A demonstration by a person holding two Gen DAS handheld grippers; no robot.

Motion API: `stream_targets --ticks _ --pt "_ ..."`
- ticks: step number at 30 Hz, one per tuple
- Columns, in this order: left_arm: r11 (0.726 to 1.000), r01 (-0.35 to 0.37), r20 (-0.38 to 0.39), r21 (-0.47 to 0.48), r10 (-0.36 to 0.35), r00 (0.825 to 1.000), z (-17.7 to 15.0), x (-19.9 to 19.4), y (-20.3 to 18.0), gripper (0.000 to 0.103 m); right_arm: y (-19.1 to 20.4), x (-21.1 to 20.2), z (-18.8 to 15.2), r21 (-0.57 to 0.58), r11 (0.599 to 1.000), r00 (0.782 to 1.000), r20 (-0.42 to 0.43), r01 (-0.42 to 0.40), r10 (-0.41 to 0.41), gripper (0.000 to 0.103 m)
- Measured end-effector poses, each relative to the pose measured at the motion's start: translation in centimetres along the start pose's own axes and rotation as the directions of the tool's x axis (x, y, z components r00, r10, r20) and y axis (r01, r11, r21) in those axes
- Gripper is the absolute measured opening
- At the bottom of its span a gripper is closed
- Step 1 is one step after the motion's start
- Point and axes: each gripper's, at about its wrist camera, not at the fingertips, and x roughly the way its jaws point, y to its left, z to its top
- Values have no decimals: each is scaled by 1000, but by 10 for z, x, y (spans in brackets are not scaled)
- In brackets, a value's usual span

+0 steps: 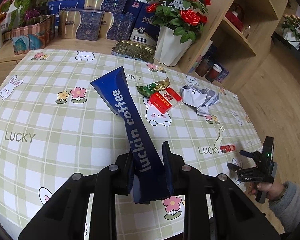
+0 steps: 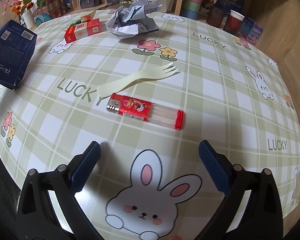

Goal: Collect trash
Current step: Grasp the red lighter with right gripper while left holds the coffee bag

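Note:
My left gripper [image 1: 149,156] is shut on a dark blue luckin coffee box [image 1: 128,116], which it holds tilted over the table; the box also shows in the right wrist view [image 2: 10,54]. My right gripper [image 2: 149,156] is open and empty, low over the tablecloth, just short of a red lighter [image 2: 146,111] and a pale plastic spork [image 2: 136,79]. It also shows in the left wrist view [image 1: 237,159]. A red cigarette pack [image 1: 165,100], a green and gold wrapper [image 1: 153,87] and crumpled grey paper [image 1: 201,98] lie beyond the box.
The checked bunny tablecloth [image 1: 50,120] covers the table. Gift boxes [image 1: 80,26], a gold tray [image 1: 133,50] and a white pot of red roses [image 1: 175,42] stand along the back. A wooden shelf [image 1: 240,30] with cups [image 2: 235,23] stands at the right.

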Motion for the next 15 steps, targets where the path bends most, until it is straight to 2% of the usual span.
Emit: stream_targets --ticks 4,6,11,15 --pt "1000 -6 -1 9 6 1000 0 0 -2 25 -9 -4 1 -4 1000 1000 7 -13 13 95" --pt "1000 -3 0 10 3 1000 0 0 -1 25 -14 -3 0 -12 1000 1000 0 -16 16 86" --pt "1000 -6 1 10 6 1000 0 0 -1 25 -20 -2 2 -28 999 999 2 -34 34 84" --pt "1000 -8 3 20 8 1000 1 1 -4 25 -14 1 11 -85 996 1000 17 -24 25 83"
